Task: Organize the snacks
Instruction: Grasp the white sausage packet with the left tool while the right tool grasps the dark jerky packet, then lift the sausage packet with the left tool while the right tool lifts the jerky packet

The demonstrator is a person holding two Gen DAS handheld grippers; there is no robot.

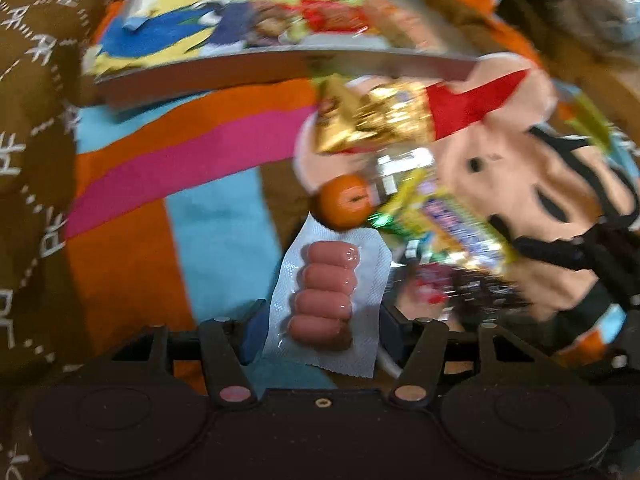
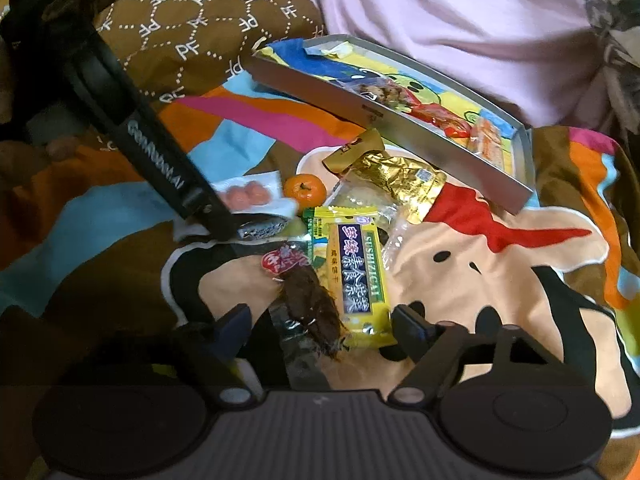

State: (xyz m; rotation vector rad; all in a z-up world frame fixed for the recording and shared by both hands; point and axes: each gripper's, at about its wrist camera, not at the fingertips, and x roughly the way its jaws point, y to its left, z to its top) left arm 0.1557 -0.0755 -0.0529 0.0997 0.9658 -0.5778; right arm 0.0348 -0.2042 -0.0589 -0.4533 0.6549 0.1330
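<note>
My left gripper [image 1: 320,320] is shut on a clear pack of small sausages [image 1: 326,292] and holds it above the blanket; the pack also shows in the right wrist view [image 2: 246,194] beside the left gripper's black body [image 2: 160,160]. A mandarin [image 1: 344,200] lies just past the pack. My right gripper [image 2: 320,324] is open over a dark brown snack in clear wrap [image 2: 312,308] and a yellow-green snack bar [image 2: 356,276]. A gold foil packet [image 2: 384,172] lies beyond. A grey tin tray [image 2: 384,120] holds a few snacks.
Everything lies on a colourful cartoon blanket [image 2: 500,280]. A brown patterned cushion [image 2: 192,20] and pink fabric [image 2: 440,20] sit behind the tray. The tray [image 1: 280,64] lies at the top of the left wrist view.
</note>
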